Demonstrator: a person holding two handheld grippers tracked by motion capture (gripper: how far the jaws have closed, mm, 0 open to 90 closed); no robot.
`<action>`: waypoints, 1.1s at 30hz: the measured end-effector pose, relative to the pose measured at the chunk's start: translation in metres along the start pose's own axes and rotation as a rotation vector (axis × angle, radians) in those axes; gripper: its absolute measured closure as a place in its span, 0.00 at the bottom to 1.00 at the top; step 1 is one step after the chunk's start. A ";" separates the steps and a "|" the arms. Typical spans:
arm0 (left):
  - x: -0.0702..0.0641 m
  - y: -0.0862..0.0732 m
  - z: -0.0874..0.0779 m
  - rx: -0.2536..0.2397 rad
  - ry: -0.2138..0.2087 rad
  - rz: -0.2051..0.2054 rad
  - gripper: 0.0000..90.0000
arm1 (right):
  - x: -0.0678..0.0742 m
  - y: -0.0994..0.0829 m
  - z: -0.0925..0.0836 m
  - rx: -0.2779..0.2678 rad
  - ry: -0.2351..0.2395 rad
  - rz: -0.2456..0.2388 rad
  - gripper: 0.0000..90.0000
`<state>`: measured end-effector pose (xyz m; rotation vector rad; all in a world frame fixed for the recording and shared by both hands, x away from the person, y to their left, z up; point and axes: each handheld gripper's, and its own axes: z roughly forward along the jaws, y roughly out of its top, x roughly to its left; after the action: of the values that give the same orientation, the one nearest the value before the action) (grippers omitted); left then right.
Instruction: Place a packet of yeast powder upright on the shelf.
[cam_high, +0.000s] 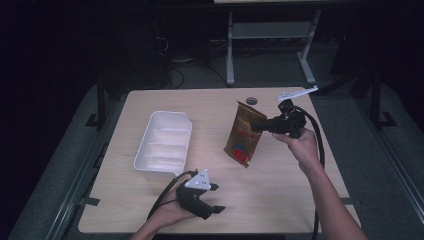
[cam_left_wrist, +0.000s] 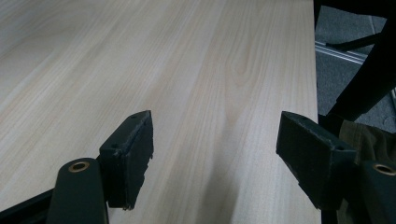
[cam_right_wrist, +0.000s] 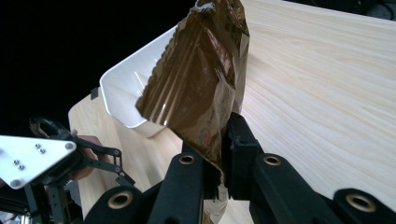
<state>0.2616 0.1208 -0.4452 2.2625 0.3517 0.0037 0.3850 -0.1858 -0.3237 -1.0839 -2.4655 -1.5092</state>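
The brown foil snack bag (cam_high: 244, 134) hangs clear of the worktop (cam_high: 280, 200), held up in the air over its right half, at about two o'clock from the worktop's middle in the high view. Its crimped top edge points up and away, and its lower end, printed in red and blue, dips toward the wood. The right gripper (cam_high: 260, 126) has its fingers clenched on the bag's right edge, about a third of the way down from the top; in the right gripper view the foil (cam_right_wrist: 196, 88) is pinched flat between the two black pads (cam_right_wrist: 240, 149) and fans out above them, creased and glossy. The person's right hand (cam_high: 300, 142) carries that gripper from the four o'clock side, its cable looping back along the forearm.

At nine o'clock from the bag, well apart from it, a white plastic tray (cam_high: 142, 150) with shallow compartments lies on the worktop. A small round dark disc (cam_high: 251, 101) lies near the far edge, just beyond the bag's top.

The left gripper (cam_high: 216, 198) sits low at six o'clock, near the front edge, in the person's left hand (cam_high: 167, 215). Its fingers (cam_left_wrist: 130, 158) are released, spread wide over bare wood with nothing between them.
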 end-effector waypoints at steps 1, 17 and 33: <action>0.000 0.000 0.000 0.000 0.000 0.000 0.30 | 0.000 0.000 0.000 0.000 0.000 0.000 0.95; -0.005 -0.003 -0.007 -0.006 0.001 0.003 0.29 | 0.011 0.025 0.027 0.015 0.050 -0.042 0.95; -0.007 -0.009 -0.015 -0.005 0.016 0.004 0.29 | 0.025 0.045 0.051 0.022 0.097 -0.078 0.95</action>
<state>0.2508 0.1354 -0.4413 2.2590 0.3550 0.0252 0.4079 -0.1193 -0.3061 -0.8991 -2.4796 -1.5126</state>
